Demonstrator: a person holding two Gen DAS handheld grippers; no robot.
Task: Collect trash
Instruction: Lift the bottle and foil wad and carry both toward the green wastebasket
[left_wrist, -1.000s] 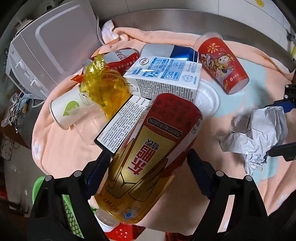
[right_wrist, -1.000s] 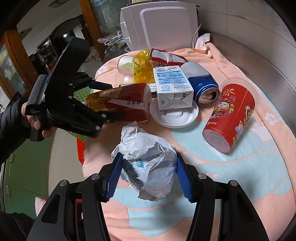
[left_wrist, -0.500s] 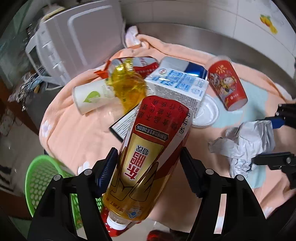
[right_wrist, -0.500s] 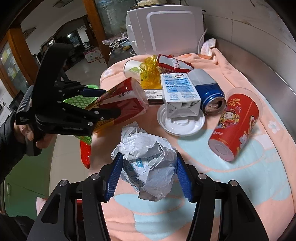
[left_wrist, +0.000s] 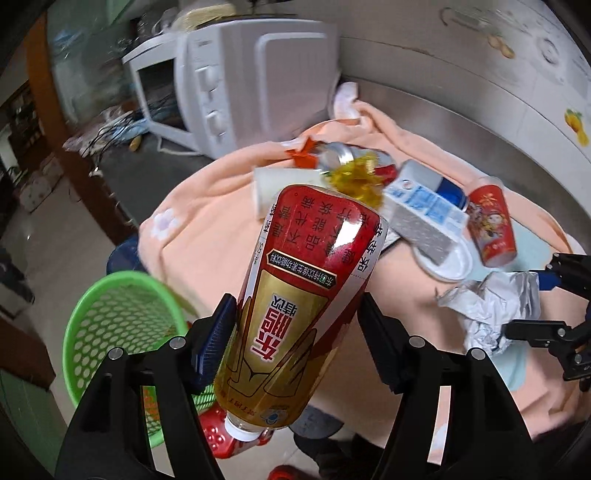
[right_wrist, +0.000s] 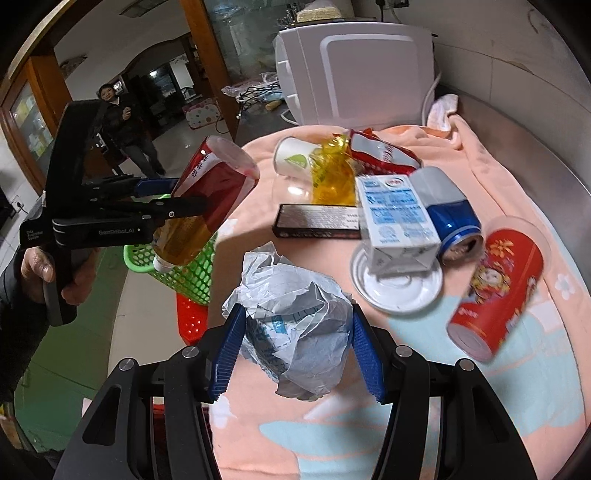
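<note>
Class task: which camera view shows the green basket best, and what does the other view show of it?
The left wrist view: the green basket shows its open mouth and mesh wall beside the table, partly behind the left claw. In the right wrist view the held bottle hides most of the basket.

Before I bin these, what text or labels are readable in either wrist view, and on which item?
"东鹏特饮", upside down: bottle in the left gripper.
"GenRobot.AI": left gripper body, right wrist view.
Milk carton: blue print too small to read.
Black box: fine print unreadable.
Crushed red can: white script blurred.
</note>
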